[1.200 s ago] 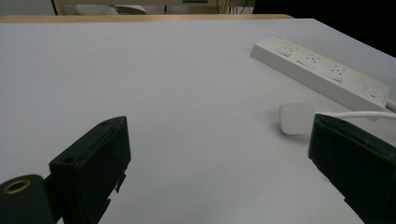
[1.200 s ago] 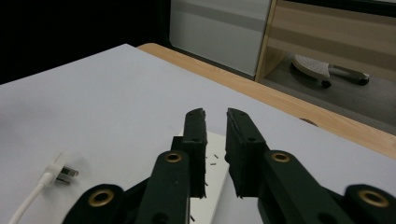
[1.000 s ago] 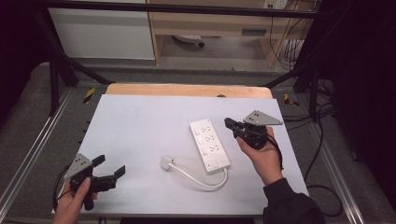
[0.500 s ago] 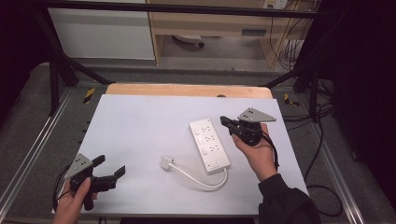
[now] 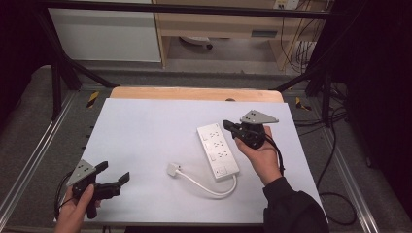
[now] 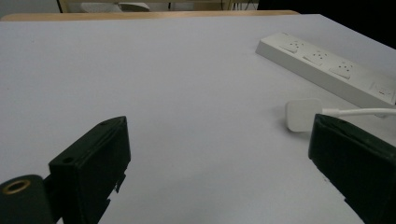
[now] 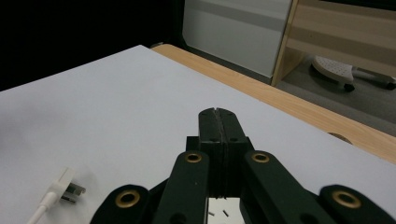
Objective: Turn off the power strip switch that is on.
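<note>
A white power strip (image 5: 218, 150) lies on the white table top, right of centre, with its white cable (image 5: 209, 187) curling to a white plug (image 5: 173, 169). The strip (image 6: 327, 65) and the plug (image 6: 301, 114) also appear in the left gripper view. My right gripper (image 5: 226, 125) hovers over the strip's far end, jaws pressed together with nothing between them (image 7: 218, 114). The plug (image 7: 65, 187) lies at the lower left of the right gripper view. My left gripper (image 5: 114, 174) rests at the table's near left corner, jaws wide apart and empty (image 6: 219, 154).
The white sheet (image 5: 145, 136) covers a wooden table (image 5: 194, 93) with a bare wood strip at the far edge. Metal frame rails (image 5: 29, 160) run along both sides. Cables (image 5: 335, 160) hang off the right side. A cabinet (image 5: 107, 34) stands behind.
The right gripper has drifted a little to the left over the far end of the power strip, still shut. The left gripper has stayed put.
</note>
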A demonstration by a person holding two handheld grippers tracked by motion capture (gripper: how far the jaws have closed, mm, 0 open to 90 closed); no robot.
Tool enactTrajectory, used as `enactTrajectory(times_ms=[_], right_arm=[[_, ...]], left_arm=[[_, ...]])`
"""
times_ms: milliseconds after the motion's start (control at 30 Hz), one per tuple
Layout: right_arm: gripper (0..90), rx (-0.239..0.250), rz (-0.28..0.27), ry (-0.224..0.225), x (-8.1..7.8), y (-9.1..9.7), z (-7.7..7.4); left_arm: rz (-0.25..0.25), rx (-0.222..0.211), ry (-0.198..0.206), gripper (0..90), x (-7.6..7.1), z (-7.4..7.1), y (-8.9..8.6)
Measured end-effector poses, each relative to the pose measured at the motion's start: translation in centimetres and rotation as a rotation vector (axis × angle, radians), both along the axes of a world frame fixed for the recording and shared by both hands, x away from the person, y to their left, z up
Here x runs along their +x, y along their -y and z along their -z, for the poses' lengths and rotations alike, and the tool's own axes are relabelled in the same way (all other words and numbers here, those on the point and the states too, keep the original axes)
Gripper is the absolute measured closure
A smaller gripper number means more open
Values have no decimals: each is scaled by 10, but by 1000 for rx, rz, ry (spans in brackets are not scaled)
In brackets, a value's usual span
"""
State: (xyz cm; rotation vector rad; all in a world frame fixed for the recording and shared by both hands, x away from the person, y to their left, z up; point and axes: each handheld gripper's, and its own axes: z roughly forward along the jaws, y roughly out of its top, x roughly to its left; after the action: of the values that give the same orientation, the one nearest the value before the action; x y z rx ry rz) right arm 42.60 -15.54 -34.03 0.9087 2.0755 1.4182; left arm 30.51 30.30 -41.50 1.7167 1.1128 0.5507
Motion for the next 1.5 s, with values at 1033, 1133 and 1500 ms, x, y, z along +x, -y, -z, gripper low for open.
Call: enactTrajectory(times_ms=[1033,1133,1500], right_arm=[[900,-122,-32,-138,34,-35,41],[900,-140,-38,-143,36,-37,45],[900,-162,-42,-170,41,-39,53]], left_arm=[[3,3,-1,55,0,0,0],[-4,3,-5,55,0,1,0],[1,9,-7,55,1,1,-1]])
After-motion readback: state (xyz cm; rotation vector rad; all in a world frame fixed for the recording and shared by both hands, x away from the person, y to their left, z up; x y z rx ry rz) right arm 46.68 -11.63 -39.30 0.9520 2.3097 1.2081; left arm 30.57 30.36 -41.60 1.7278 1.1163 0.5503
